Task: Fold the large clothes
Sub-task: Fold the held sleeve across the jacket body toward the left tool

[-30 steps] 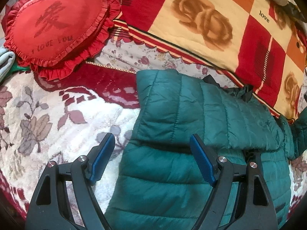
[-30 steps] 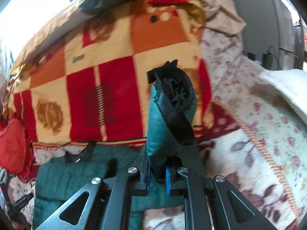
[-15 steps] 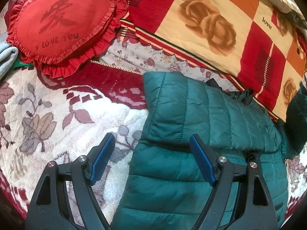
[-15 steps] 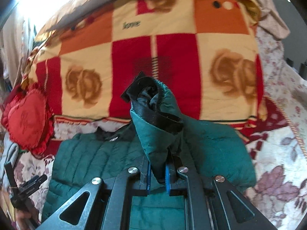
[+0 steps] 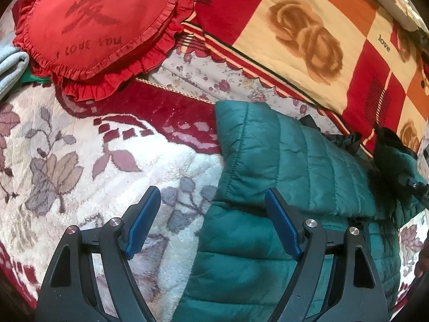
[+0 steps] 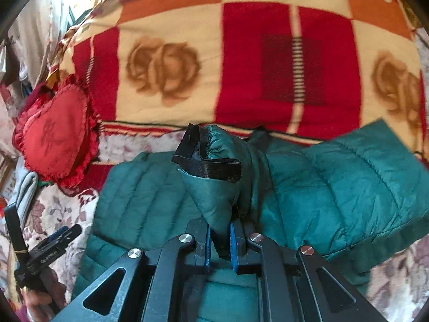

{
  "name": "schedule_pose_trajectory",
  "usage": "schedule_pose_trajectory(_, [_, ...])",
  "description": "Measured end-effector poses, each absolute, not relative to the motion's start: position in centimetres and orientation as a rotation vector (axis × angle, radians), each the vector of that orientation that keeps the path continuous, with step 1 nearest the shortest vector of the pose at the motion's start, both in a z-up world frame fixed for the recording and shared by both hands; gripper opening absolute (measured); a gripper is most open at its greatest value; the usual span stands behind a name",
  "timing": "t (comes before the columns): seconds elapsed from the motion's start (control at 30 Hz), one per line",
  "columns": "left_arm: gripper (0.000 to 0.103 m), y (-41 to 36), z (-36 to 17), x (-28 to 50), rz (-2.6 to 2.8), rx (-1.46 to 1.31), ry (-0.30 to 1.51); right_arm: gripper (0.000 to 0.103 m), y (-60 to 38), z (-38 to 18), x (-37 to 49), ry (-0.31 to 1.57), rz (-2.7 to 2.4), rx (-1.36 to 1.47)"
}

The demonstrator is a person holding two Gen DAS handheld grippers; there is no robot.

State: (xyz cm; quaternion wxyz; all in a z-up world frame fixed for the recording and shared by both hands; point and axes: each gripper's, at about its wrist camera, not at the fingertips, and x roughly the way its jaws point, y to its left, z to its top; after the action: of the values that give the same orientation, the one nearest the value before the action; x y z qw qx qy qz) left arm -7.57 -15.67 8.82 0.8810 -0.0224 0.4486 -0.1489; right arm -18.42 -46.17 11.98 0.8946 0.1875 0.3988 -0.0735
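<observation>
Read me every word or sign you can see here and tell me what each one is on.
"I love you": on the red heart pillow, under a large darker character, too stylised to read.
"love": on the checked blanket, repeated in the right wrist view.
Small print on the left gripper: too small to read.

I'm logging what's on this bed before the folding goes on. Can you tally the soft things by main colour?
Green: 1, the puffer jacket, its sleeve cuff clamped in the right gripper
Red: 1, the heart cushion
Red, orange and cream checks: 1, the rose blanket
White and maroon floral: 1, the bedspread
Pale grey: 1, a folded cloth
Total: 5
</observation>
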Motion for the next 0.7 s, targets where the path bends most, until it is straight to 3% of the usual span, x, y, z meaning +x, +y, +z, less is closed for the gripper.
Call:
schedule_pose_trajectory(0.5, [0.08,-11.7,9.7,-6.1,-0.275,-0.143,0.924,0.01,-35.3,11.0,-11.9,0.885,0.076,0.381])
schedule_pose_trajectory(0.7, [0.08,-11.3,9.2,-5.9,-0.272,-0.16,0.935,0.011,-33.7,8.1,-9.8,0.965,0.107,0.409])
